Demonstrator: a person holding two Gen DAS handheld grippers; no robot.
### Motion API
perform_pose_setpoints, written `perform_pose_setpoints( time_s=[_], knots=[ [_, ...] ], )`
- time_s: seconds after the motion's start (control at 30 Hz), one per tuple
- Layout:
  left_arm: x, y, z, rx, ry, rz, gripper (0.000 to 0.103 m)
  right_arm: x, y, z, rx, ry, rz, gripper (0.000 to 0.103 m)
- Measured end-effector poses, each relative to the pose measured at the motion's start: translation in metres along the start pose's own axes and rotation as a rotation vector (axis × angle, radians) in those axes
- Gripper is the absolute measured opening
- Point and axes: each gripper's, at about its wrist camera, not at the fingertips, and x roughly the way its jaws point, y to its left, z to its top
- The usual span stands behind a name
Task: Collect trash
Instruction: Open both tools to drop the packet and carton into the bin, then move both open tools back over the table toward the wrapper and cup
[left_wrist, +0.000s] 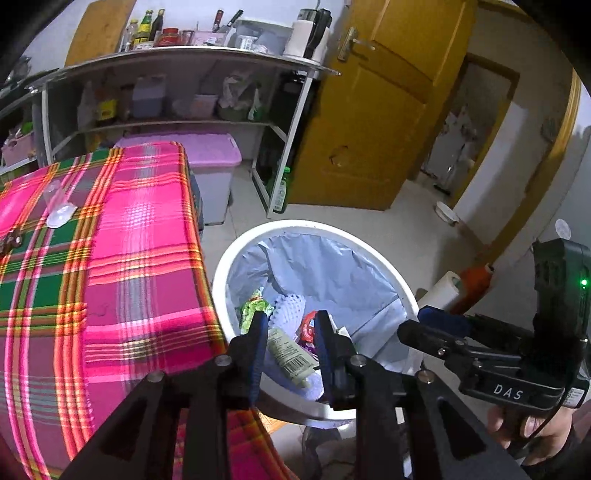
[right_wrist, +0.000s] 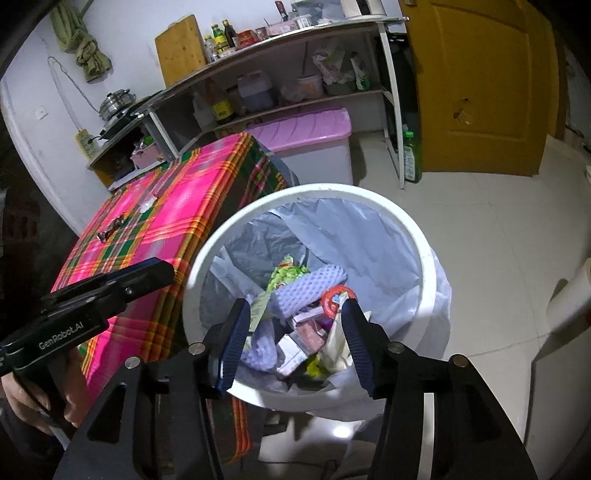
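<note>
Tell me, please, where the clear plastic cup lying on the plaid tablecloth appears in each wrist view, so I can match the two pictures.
Left wrist view: the clear plastic cup lies at centre-left, on the tablecloth.
Right wrist view: it is small and blurred, upper left, on the table's far part.
Shared landmark: the white trash bin beside the table.

The left gripper (left_wrist: 290, 325) has its fingers parted with nothing between them, the right gripper (right_wrist: 293, 314) is spread wider and likewise empty, and a bare hand (left_wrist: 532, 428) grips each handle.
</note>
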Motion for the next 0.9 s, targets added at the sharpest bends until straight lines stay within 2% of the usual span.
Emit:
perform_pose_setpoints(
  time_s=[0.47,0.9],
  knots=[
    [-0.075,0.014,-0.014,-0.017,-0.117,0.071,0.026,-0.034,0.045,0.004,-0.078,-0.085,0.054,0.052],
    [-0.134,0.04,-0.031,-0.058,-0.204,0.158,0.026,-0.038,0.1,0.007,-0.184,-0.1,0.127,0.052]
  ],
)
